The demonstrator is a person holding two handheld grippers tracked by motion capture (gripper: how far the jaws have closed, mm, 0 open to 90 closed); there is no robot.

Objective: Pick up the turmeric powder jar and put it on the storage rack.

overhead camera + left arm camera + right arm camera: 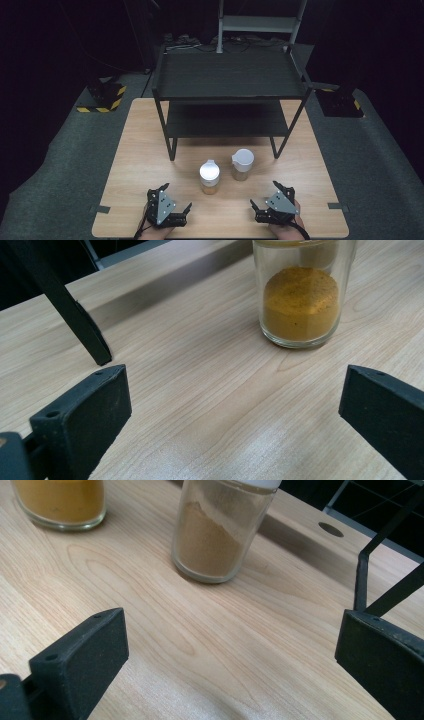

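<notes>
Two small glass jars stand on the wooden table (pixel 150 150), near the middle of it, a little closer to the front edge than to the back one. They stand just beside each other but do not touch. The left jar (pixel 209 176) has a white lid, and there is yellow-orange powder at its bottom. The right jar (pixel 242 164) also has a white lid, with a little spout, and light brown powder fills it partway. Both jars stand upright.

Behind the jars stands a black shelf rack (pixel 227 90) with two shelves. Its thin legs rest on the table, and it takes up the back half.

The left gripper (pixel 175 212) is near the front edge, to the left of the jars. Its jaws are spread wide, with nothing but bare wood between them. In the left gripper view the jar with yellow-orange powder (pixel 301 295) stands ahead of the jaws, well apart from them.

The right gripper (pixel 264 209) is near the front edge too, to the right of the jars. Its jaws are also spread wide and hold nothing. In the right gripper view the jar with brown powder (pixel 220 530) stands ahead, apart from the jaws.
</notes>
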